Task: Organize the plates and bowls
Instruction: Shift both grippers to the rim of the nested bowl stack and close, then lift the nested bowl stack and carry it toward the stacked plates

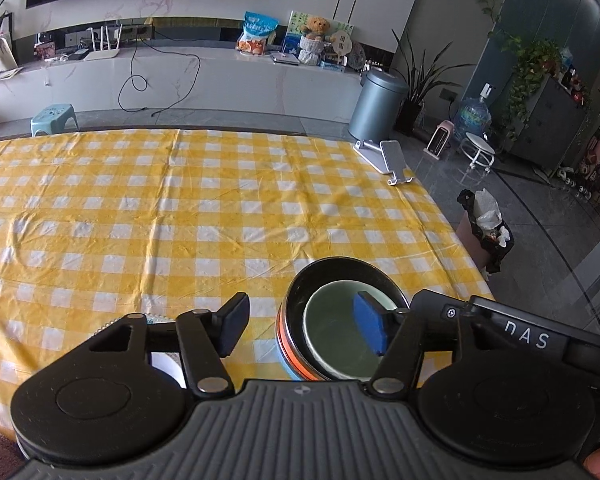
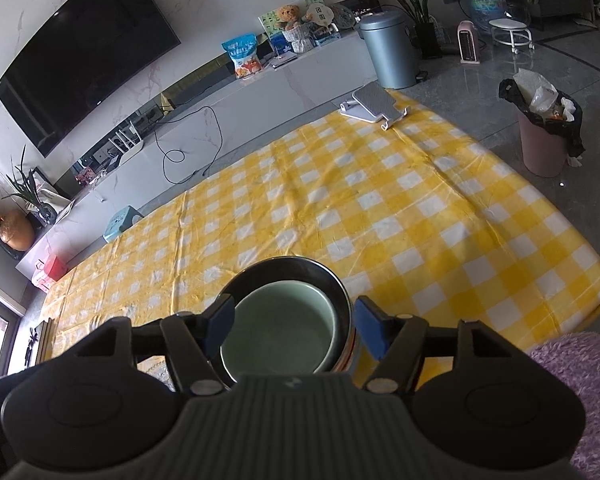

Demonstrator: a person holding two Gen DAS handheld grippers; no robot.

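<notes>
The left gripper [image 1: 302,326] hangs over a yellow-and-white checked tablecloth [image 1: 204,208], its jaws wide apart with nothing pressed between them. A pale green bowl [image 1: 332,332] sits nested inside a dark metal bowl [image 1: 300,292] with an orange band, partly behind the blue-padded finger [image 1: 370,326]
</notes>
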